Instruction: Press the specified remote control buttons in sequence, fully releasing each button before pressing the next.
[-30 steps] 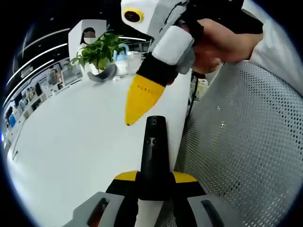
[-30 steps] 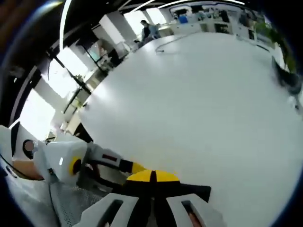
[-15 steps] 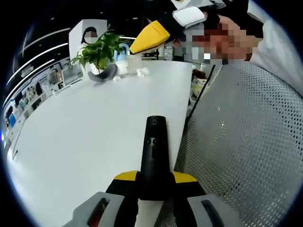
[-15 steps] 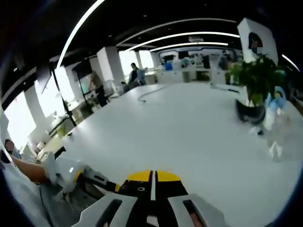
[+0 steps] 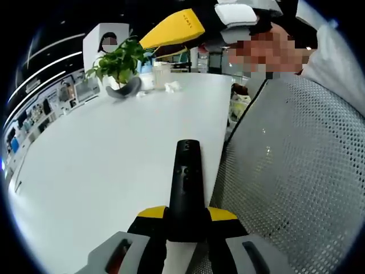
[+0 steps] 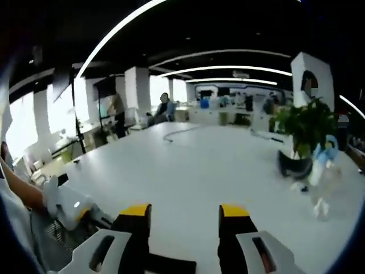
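Note:
A slim black remote control (image 5: 187, 182) points away over the white table (image 5: 102, 154), its round buttons facing up. My left gripper (image 5: 187, 216) is shut on the remote's near end, yellow pads on both sides. My right gripper (image 5: 174, 29) hangs high above the table's far end, well away from the remote, its yellow finger pointing left. In the right gripper view my right gripper (image 6: 185, 212) stands open with nothing between its yellow-tipped fingers (image 6: 135, 211). The left gripper (image 6: 71, 206) shows low at the left there, with a hand behind it.
A potted plant (image 5: 118, 60) stands at the table's far end with a grey headset-like object (image 5: 126, 88) and clear cups (image 5: 159, 71) beside it. A grey mesh chair back (image 5: 296, 171) rises to the right of the remote. A cable (image 6: 177, 132) lies far across the table.
My right gripper has lifted up and away from the remote toward the far end and opened its jaws. The left gripper and the remote have not moved.

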### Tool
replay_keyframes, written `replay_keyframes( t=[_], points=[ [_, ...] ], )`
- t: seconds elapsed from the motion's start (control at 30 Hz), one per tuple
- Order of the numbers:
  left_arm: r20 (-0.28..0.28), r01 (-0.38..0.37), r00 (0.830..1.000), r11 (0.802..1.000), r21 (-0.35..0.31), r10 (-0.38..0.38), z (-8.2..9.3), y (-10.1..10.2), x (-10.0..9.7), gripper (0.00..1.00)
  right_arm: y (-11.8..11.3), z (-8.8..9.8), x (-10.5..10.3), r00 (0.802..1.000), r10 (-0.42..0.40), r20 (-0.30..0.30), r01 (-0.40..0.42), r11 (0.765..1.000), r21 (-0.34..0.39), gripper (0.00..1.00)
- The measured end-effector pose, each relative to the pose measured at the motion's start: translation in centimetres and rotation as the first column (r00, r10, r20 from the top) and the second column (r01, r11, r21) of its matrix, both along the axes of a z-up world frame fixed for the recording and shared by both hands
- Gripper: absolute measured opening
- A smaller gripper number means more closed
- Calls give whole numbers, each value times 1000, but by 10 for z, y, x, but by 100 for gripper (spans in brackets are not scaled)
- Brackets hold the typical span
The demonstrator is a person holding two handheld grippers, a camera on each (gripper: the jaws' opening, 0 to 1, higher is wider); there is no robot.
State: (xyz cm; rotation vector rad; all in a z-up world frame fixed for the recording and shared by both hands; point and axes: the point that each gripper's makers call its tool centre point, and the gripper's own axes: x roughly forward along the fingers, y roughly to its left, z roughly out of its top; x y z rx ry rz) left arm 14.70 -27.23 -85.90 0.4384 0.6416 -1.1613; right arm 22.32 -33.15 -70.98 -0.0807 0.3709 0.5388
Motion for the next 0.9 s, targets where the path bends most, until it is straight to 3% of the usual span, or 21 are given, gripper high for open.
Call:
replay_keyframes(
  t=[0.2,0.27,0.5,0.9],
  points=[
    [-3,2,1000,1000,21,-2,0,-1,0,25,-3,5,4,998,-28,48,28,1000,1,83],
    [-11,3,1000,1000,26,-2,0,-1,0,25,-6,4,6,998,-44,47,44,999,-5,88],
    [-28,20,999,998,53,-19,-1,-2,5,24,-11,3,9,997,-67,43,66,998,9,92],
    [-60,65,996,993,97,-60,-2,4,14,24,-10,-1,9,998,-61,21,61,998,6,90]
  ],
)
